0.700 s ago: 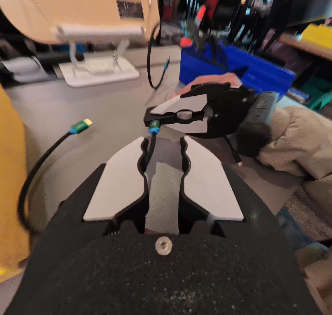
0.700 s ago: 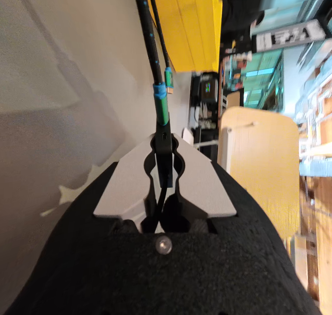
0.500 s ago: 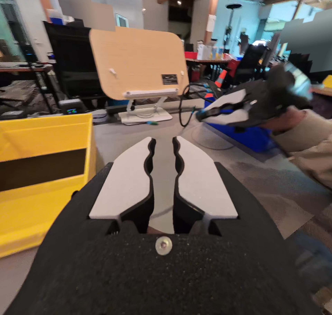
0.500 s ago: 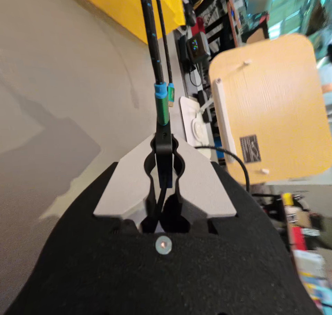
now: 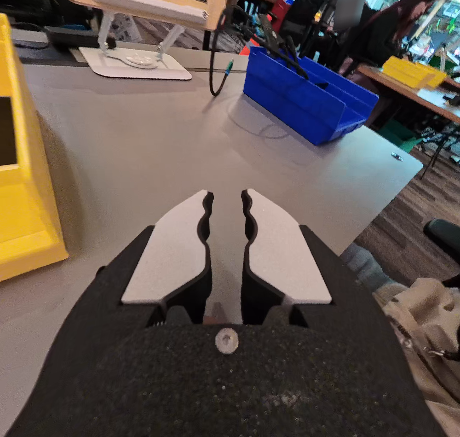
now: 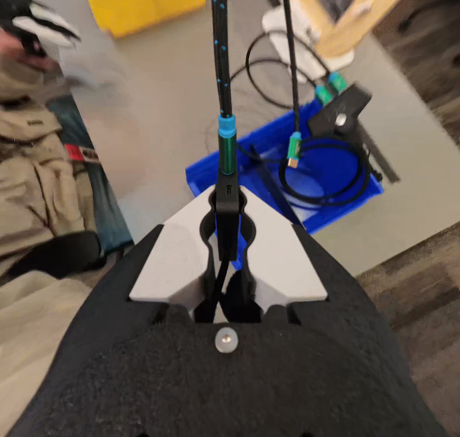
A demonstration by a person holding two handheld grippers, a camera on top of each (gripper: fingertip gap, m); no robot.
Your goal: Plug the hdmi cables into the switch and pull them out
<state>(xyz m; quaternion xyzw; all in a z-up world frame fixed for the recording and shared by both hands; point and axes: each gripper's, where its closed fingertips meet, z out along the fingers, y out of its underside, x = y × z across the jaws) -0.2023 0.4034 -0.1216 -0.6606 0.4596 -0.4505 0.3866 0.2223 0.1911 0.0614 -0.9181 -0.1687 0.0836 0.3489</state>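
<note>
My right gripper [image 6: 227, 193] is shut on a thin black switch [image 6: 226, 215]. A green HDMI plug [image 6: 227, 151] sits in the switch's front end, and its black braided cable [image 6: 220, 51] runs up out of view. The cable's other green plug [image 6: 295, 151], with a gold tip, hangs free over the blue bin [image 6: 249, 176]. My left gripper [image 5: 227, 193] is open and empty above the grey table [image 5: 149, 138]. It also shows blurred at the upper left of the right wrist view [image 6: 47, 29].
The blue bin [image 5: 306, 106] holds a coiled black cable [image 6: 323, 196]. A second black device [image 6: 341, 111] with two green plugs is at its far end. A yellow bin [image 5: 22, 201], a wooden laptop stand [image 5: 139, 59] and a dangling cable [image 5: 219, 76] are on the table. The table edge is at right. The tips of one gripper are about 50 cm away from the tips of the other.
My left gripper has let go of the cable and drawn back from the right gripper. My right gripper has swung with the switch and plugged cable to above the blue bin.
</note>
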